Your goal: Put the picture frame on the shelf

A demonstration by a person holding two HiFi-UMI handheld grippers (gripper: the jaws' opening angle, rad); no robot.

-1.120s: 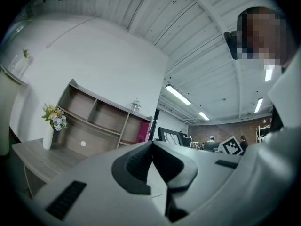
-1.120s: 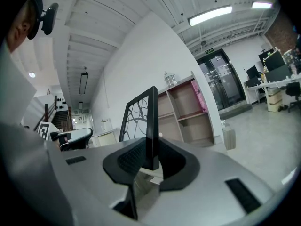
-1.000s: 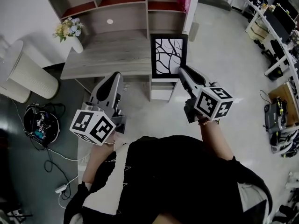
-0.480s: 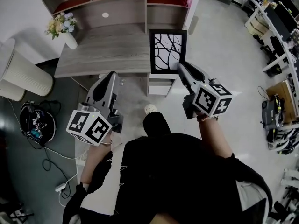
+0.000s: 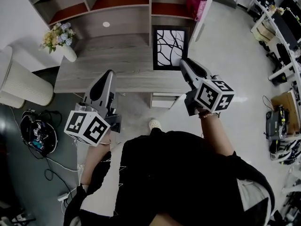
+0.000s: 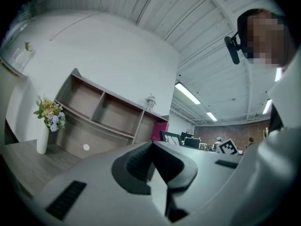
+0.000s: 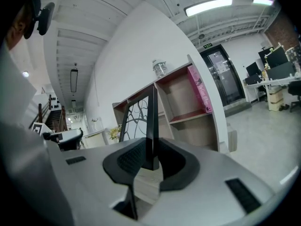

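Currently the right gripper [image 5: 183, 64] is clenched on the lower right edge of the picture frame [image 5: 169, 48], a black frame with a branch pattern on white. Its own view shows the frame [image 7: 151, 121] edge-on and upright between the pads. The frame is over the right end of the wooden desk [image 5: 103, 65], in front of the shelf [image 5: 108, 8]; contact with the desk can't be confirmed. The left gripper [image 5: 111, 74] hangs over the desk's front edge, well left of the frame, jaws closed on nothing. A flower vase [image 5: 63, 37] stands at the desk's back left.
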